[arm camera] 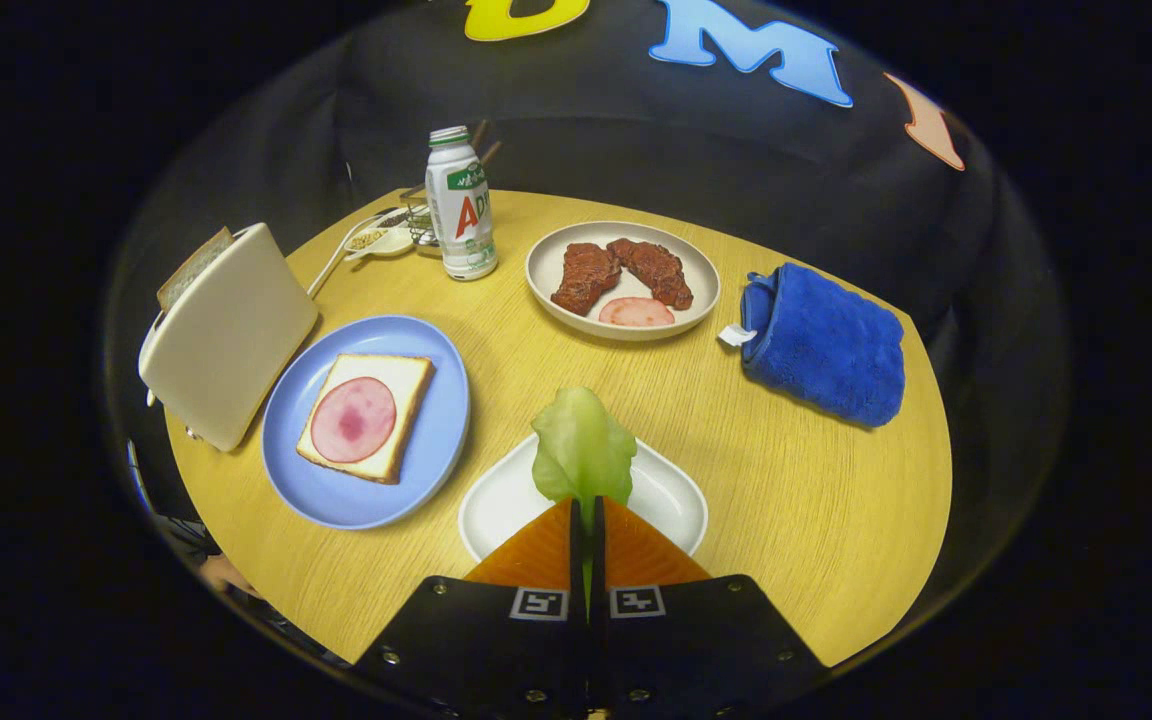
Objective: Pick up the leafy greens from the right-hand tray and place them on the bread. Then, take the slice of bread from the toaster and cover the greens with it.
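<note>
While a toaster (pixel 226 335), bottle (pixel 462 205), meat plate (pixel 623 280) and blue towel (pixel 824 342) ring the desk (pixel 796 480), the claw (pixel 588 520) pinches the leafy greens (pixel 582 448) over the white tray (pixel 506 500), beside the bread (pixel 366 415) on its blue plate (pixel 436 440).

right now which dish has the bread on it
The blue plate beside the toaster; the tongs, gripping the leafy greens, hang over the white tray.

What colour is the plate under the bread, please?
Light blue; the plate shows best in the gripper view.
</note>
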